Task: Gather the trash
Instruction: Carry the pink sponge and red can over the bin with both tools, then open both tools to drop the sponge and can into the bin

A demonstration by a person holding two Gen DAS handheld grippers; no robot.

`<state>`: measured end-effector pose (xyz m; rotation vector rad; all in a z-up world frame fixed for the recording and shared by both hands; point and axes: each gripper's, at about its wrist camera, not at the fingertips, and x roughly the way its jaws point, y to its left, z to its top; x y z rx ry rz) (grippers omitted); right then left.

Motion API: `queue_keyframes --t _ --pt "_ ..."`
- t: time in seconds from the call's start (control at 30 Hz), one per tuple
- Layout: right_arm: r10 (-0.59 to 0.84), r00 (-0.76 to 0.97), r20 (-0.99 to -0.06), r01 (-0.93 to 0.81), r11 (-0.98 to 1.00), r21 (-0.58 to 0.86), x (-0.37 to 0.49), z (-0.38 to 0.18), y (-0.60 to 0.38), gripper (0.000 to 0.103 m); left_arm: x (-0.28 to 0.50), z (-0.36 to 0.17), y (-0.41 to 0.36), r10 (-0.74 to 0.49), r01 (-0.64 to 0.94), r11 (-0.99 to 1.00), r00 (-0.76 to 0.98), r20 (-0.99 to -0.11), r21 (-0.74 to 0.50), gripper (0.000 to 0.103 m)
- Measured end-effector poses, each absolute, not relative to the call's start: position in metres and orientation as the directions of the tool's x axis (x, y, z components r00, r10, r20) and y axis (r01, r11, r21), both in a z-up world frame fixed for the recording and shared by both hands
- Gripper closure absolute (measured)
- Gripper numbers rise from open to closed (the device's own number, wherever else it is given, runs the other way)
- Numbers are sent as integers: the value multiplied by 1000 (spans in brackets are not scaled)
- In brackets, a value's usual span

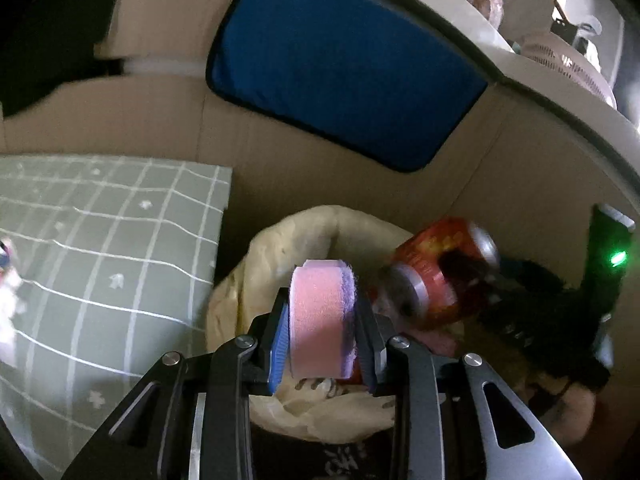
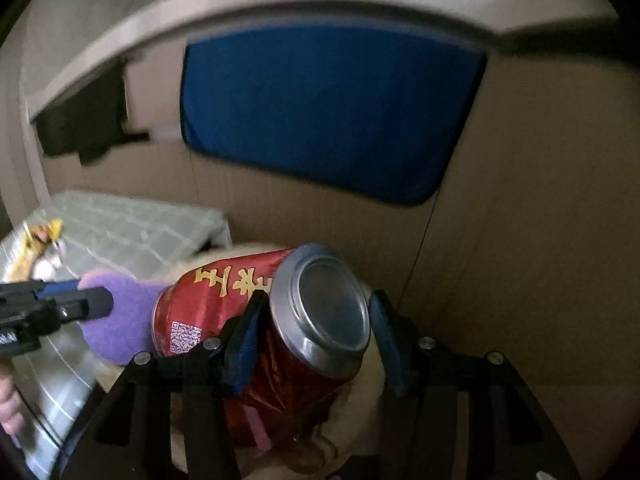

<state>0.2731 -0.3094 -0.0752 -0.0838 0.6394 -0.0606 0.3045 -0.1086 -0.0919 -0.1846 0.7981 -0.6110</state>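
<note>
With both grippers poised over the same bag, I log the left gripper (image 1: 322, 320) first: its fingers are pressed against a pink-and-purple sponge (image 1: 320, 320), which sits upright between them, purple scrub face to the right. My right gripper (image 2: 314, 328) pinches a crushed red can (image 2: 256, 320), gold characters on its side, silver end facing the lens and tilted up; the jaws sit on the can near that end. Both loads hang above the mouth of a cream trash bag (image 1: 280, 236), which stands on the floor against a cardboard wall (image 1: 280, 136), just beside a grey gridded mat (image 1: 100, 240). From the right wrist view the sponge and can look touching or nearly so; I cannot tell which. My judgement: drop is the step in hand. Best done one at a time, can first, centred over the opening and lowered before I spread the jaws, so it does not clip the soft rim and roll out. More litter (image 2: 40, 240) lies on the mat, blurred. Blue panel (image 1: 344, 64) behind.
</note>
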Motion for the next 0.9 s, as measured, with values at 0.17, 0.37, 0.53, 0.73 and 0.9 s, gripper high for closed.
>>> queue_keyframes --t 0.17,0.37,0.53,0.73,0.9 --pt "-83 752 -654 20 995 -103 290 -108 -311 54 309 -100 -118 -591 451 803 515 -621 -389 72" --pt "-79 739 -669 26 996 -89 295 -114 -313 54 319 -103 -120 -593 442 801 504 -628 -402 72" --pt "-54 738 -672 20 998 -59 291 -114 -317 54 325 -102 -110 -672 444 740 457 -583 -505 58" --pt "-15 768 -640 19 1000 0 278 -104 -319 26 316 -80 -89 -683 432 729 500 -532 -530 52" --pt "36 791 -610 13 997 76 270 -89 -319 20 288 -60 -64 -617 432 786 609 -500 -443 52"
